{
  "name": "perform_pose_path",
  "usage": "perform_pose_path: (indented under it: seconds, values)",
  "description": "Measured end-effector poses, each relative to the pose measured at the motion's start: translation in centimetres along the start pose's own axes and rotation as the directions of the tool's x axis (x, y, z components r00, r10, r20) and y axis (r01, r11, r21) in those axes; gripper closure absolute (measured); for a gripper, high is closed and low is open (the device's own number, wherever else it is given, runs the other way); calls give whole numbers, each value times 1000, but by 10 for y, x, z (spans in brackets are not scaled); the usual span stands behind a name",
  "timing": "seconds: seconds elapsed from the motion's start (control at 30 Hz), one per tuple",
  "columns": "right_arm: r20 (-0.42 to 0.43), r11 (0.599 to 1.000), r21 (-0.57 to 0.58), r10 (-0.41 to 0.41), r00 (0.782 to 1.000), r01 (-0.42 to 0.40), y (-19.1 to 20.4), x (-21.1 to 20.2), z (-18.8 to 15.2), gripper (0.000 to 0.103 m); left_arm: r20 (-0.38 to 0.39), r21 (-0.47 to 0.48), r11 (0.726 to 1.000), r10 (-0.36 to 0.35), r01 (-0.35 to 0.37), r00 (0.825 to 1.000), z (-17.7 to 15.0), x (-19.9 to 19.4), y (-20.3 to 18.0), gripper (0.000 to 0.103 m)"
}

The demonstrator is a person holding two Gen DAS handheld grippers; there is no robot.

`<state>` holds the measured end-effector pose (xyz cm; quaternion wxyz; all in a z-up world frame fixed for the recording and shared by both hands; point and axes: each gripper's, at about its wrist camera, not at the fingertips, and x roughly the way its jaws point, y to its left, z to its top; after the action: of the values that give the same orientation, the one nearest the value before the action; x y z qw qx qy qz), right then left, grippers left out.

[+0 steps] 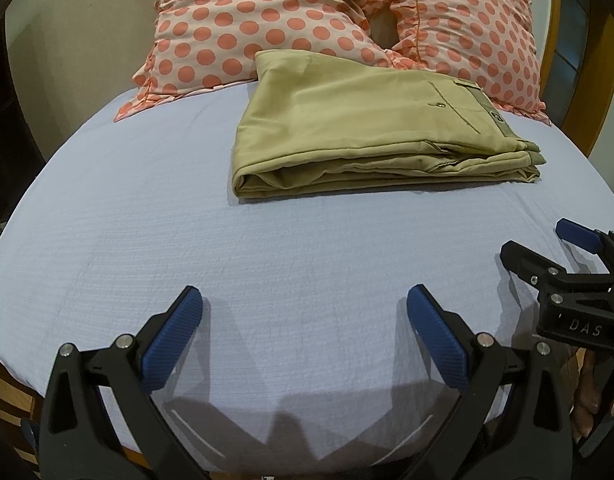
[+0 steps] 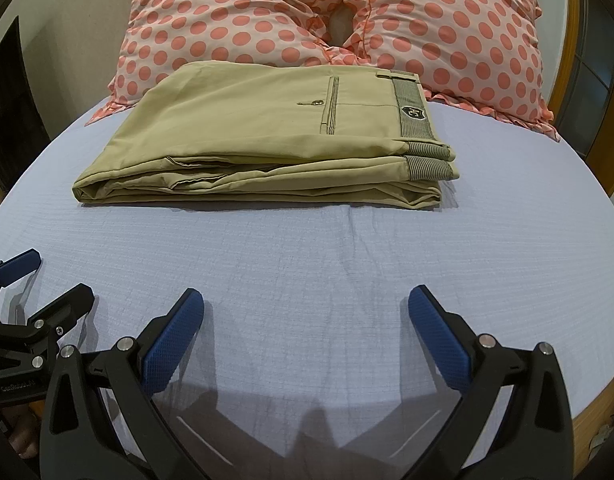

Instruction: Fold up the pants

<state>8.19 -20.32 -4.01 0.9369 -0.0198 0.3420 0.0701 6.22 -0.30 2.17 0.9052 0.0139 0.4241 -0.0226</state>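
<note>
Right wrist view: khaki pants (image 2: 267, 136) lie folded flat, waistband rightward.

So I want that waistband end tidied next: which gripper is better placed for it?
Probably the right gripper: the khaki pants sit nearly straight ahead of it, waistband toward its side. From the left gripper they lie off to the right. Both jaws are open and empty.

You see even, moderately bright indoor light from above and behind, casting soft gripper shadows onto the near bedsheet (image 1: 147, 208). Your fisheye lenses bow the scene outward, darkening corners; focus remains sharp centrally.
</note>
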Motion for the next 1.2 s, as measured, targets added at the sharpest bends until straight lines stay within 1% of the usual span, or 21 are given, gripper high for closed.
perform_pose_path:
  seconds: [0.23, 0.6, 1.03, 1.2]
  values:
    - [0, 1000, 1, -1, 1000, 1, 0, 0, 0, 1, 1, 3, 1000, -2, 2, 1000, -2, 1, -3, 2]
    - [-1, 1000, 1, -1, 1000, 1, 0, 1, 0, 1, -23, -7, 1000, 12, -13, 1000, -2, 1, -7, 2]
    - [-1, 1000, 1, -1, 1000, 1, -1, 0, 1, 1, -20, -9, 1000, 14, -14, 1000, -4, 1, -7, 2]
    - [-1, 1000, 1, -1, 1000, 1, -1, 1, 1, 1, -32, -8, 1000, 16, -16, 999, -1, 2, -7, 2]
